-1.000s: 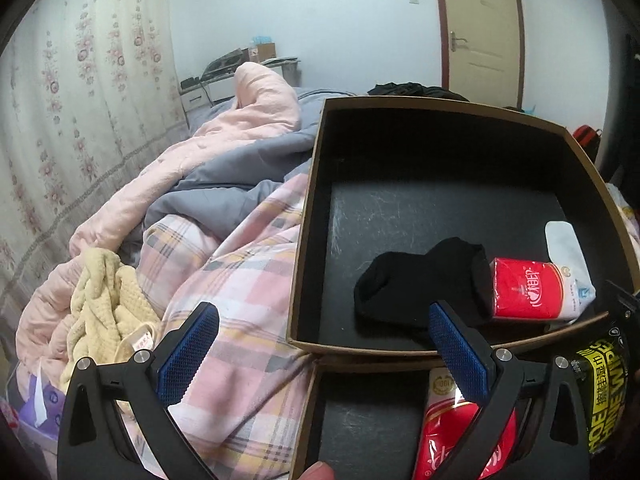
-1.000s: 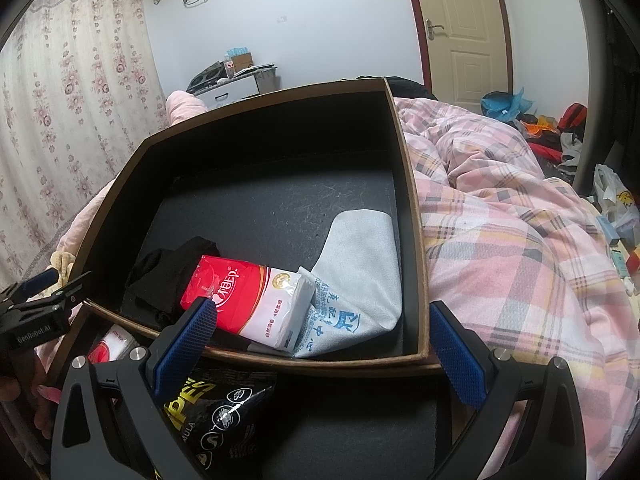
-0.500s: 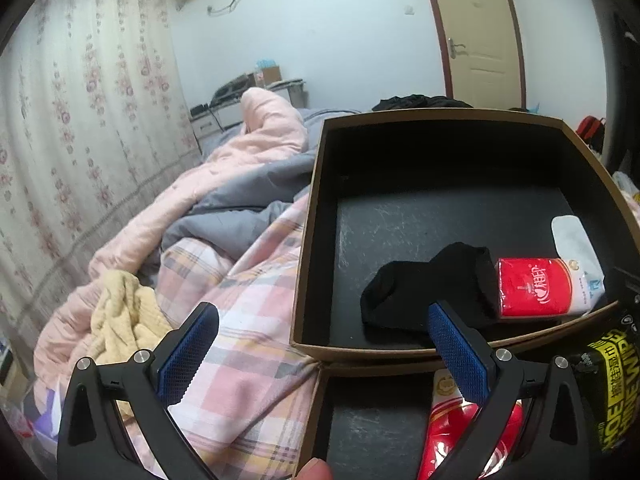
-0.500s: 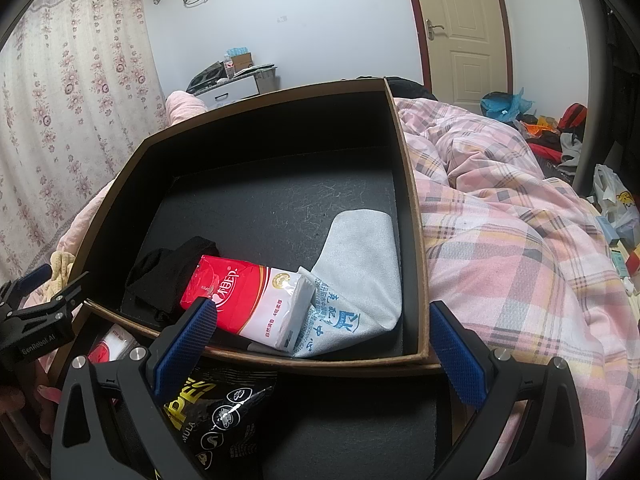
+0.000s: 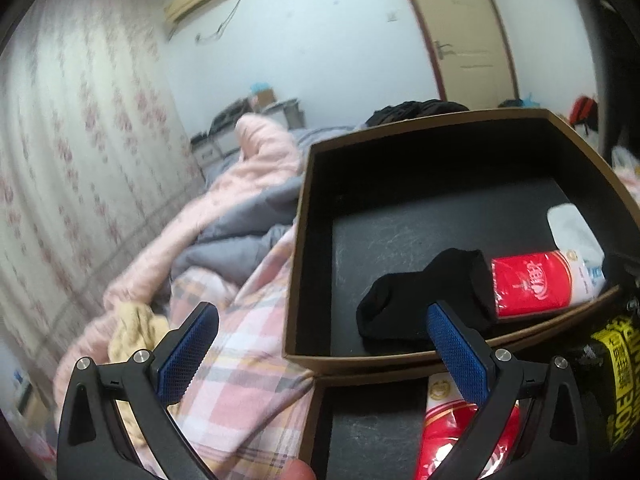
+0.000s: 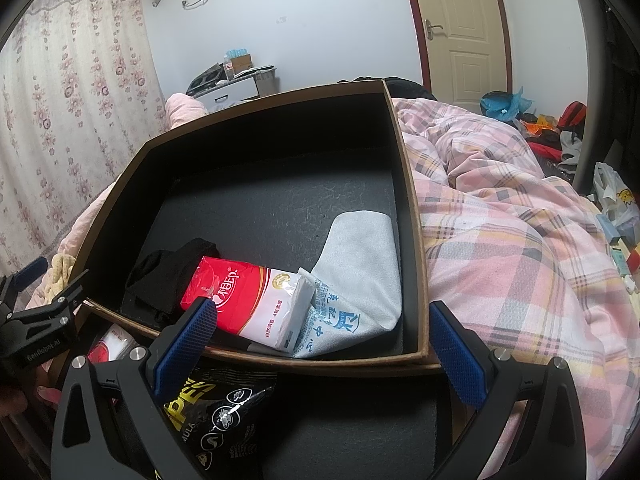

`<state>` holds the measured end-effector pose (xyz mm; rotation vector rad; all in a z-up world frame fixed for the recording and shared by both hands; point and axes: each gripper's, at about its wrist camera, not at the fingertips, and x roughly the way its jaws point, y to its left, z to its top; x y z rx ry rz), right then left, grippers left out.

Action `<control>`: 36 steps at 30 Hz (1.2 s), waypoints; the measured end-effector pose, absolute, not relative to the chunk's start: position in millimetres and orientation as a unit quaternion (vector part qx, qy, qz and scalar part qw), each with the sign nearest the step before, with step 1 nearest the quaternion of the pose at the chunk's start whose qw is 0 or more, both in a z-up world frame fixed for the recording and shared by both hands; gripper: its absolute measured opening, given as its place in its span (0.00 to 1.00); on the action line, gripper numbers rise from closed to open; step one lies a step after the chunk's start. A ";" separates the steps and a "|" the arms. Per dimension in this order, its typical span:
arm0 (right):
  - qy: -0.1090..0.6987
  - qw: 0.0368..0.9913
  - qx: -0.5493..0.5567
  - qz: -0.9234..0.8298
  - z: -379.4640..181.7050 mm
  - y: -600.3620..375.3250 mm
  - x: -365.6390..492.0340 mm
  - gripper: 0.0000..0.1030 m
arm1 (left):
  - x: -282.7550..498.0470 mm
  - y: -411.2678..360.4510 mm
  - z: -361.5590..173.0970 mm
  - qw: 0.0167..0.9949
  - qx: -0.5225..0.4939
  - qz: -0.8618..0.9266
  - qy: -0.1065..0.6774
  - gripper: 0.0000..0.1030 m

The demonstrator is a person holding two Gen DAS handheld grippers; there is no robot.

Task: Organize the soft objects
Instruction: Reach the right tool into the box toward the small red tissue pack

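A: Left view? B: Left tool [image 5: 318, 342] spread, empty; sock [image 5: 424, 300] in the box [image 5: 298, 280] just beyond its right finger

A: Right view? B: Right tool [image 6: 320, 340] spread, empty; tissues [image 6: 248, 300] ahead, cloth [image 6: 364, 256] beside

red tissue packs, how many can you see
2: one red tissue pack in the far tray between the black sock and grey cloth; another in the near tray, partly hidden by fingers.

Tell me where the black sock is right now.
The black sock lies inside the upper black box, at its near-left floor, touching the red tissue pack on its right in both views.
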<state>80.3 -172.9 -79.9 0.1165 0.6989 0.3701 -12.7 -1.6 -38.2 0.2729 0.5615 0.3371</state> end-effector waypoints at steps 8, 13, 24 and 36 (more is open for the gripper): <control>0.340 0.921 0.058 0.181 -79.7 -174.5 80.6 0.99 | -11.3 2.8 -40.8 0.937 0.139 0.165 0.276 1.00; 0.341 0.921 0.059 0.181 -79.7 -175.0 80.7 0.99 | -7.2 17.6 -41.3 0.941 0.077 0.140 0.299 1.00; 0.340 0.921 0.057 0.180 -80.1 -174.9 80.6 0.99 | -4.9 22.7 -45.6 0.947 0.035 0.109 0.302 1.00; 0.341 0.921 0.053 0.178 -81.5 -173.7 80.9 0.99 | -1.0 30.7 -49.8 0.943 -0.002 0.092 0.320 1.00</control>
